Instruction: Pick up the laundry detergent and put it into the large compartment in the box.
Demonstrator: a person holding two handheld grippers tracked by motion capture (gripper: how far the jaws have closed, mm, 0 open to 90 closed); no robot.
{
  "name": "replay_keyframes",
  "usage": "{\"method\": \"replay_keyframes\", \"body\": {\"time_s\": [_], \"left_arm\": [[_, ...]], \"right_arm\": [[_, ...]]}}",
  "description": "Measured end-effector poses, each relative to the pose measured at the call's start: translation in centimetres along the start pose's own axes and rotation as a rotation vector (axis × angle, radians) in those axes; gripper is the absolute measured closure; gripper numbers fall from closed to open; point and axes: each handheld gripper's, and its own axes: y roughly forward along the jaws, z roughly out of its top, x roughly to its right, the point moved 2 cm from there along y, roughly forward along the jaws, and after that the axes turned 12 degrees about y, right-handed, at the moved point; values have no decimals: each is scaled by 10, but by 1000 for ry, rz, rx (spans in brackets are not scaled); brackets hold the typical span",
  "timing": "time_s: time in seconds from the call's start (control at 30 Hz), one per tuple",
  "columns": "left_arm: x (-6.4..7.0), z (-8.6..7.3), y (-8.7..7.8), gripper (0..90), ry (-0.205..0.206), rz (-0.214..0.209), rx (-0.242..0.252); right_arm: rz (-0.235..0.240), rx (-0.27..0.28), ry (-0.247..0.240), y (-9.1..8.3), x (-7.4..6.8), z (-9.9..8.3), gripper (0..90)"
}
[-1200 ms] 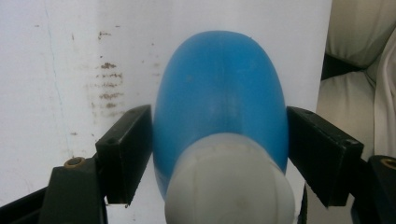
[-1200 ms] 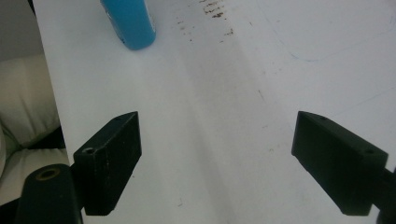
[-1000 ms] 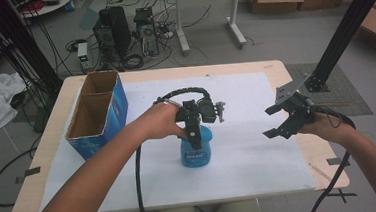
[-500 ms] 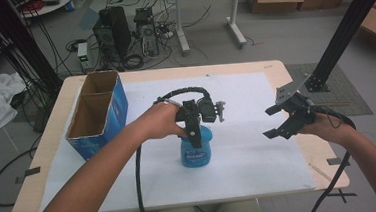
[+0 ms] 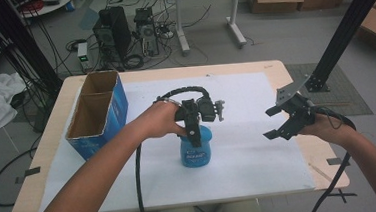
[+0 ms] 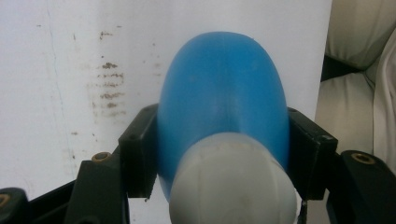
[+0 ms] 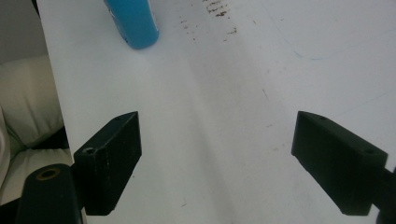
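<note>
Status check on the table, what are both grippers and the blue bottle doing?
Left gripper shut on blue bottle, upright on white sheet. Right gripper open, holding nothing. Cardboard box off to the side.

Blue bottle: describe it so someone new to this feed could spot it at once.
Start at the white sheet covering the wooden table. Near its middle, right of the open blue cardboard box, stands the blue bottle, with the left gripper closed on its upper part. It is the only rounded, labelled blue thing with a pale cap; the box is square and open-topped.
</note>
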Motion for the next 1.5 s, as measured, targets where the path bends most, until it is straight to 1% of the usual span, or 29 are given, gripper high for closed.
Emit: {"method": "replay_keyframes", "body": {"time_s": [0.03,0.1,0.17,0.2,0.3,0.33,0.37,0.4,0.43,0.5,0.53,0.57,0.6,0.63,0.67,0.7,0.73,0.8,0.9,0.93,1.07,1.13,1.2,1.27,1.3,1.37,1.4,1.47,1.5], "left_arm": [[0,-1,-2,382,-10,2,8],[1,-1,-5,382,-15,4,18],[1,-5,-20,382,-64,-4,58],[0,-6,-24,382,-76,-4,64],[0,-12,-41,382,-158,14,99],[0,-13,-45,382,-177,20,103],[-1,-15,-52,383,-212,37,113],[-2,-17,-56,383,-234,48,116],[-2,-18,-61,383,-273,64,126],[-5,-24,-74,383,-331,92,123],[-6,-26,-79,383,-347,99,120],[-6,-26,-79,383,-347,99,120],[-6,-30,-91,383,-393,116,124],[-7,-34,-99,383,-423,125,120],[-8,-36,-104,383,-444,131,120],[-8,-36,-104,383,-444,131,120],[-9,-42,-117,383,-493,153,111],[-11,-47,-126,383,-529,168,100],[-13,-55,-141,383,-595,192,94],[-14,-58,-147,383,-623,206,96],[-17,-69,-169,383,-715,228,111],[-18,-74,-179,383,-753,233,120],[-19,-79,-191,384,-795,248,129],[-20,-84,-201,383,-827,261,133],[-20,-86,-205,383,-830,267,132],[-21,-91,-214,384,-856,277,140],[-21,-94,-218,383,-874,279,149],[-22,-99,-223,384,-925,293,156],[-22,-99,-223,384,-925,293,156]], "right_arm": [[1,2,-1,0,0,0,160],[1,1,-1,0,-1,-1,159],[0,-1,0,-1,-1,-1,159],[2,1,1,-1,-2,-1,159],[3,2,-5,-2,-3,-2,160],[3,3,-8,-2,-3,-1,159],[2,6,-7,-3,-4,-1,159],[2,9,-11,-4,-5,-1,159],[2,12,-13,-5,-5,-1,159],[2,15,-19,-6,-7,0,160],[2,13,-16,-7,-8,0,160],[2,17,-23,-7,-8,0,160],[3,18,-22,-8,-9,0,160],[2,18,-26,-8,-10,1,160],[1,17,-25,-9,-10,1,160],[1,17,-26,-9,-11,1,160],[2,18,-30,-9,-11,1,160],[3,17,-30,-9,-12,1,160],[4,15,-40,-8,-14,2,160],[5,15,-41,-8,-15,2,160],[4,16,-46,-8,-17,4,161],[3,18,-48,-8,-18,5,161],[1,18,-55,-8,-18,6,161],[-1,14,-55,-8,-19,7,162],[-1,18,-57,-8,-19,8,162],[0,21,-57,-8,-19,8,162],[1,21,-59,-9,-19,9,162],[3,27,-60,-8,-20,9,162],[3,27,-60,-8,-20,9,162]]}}
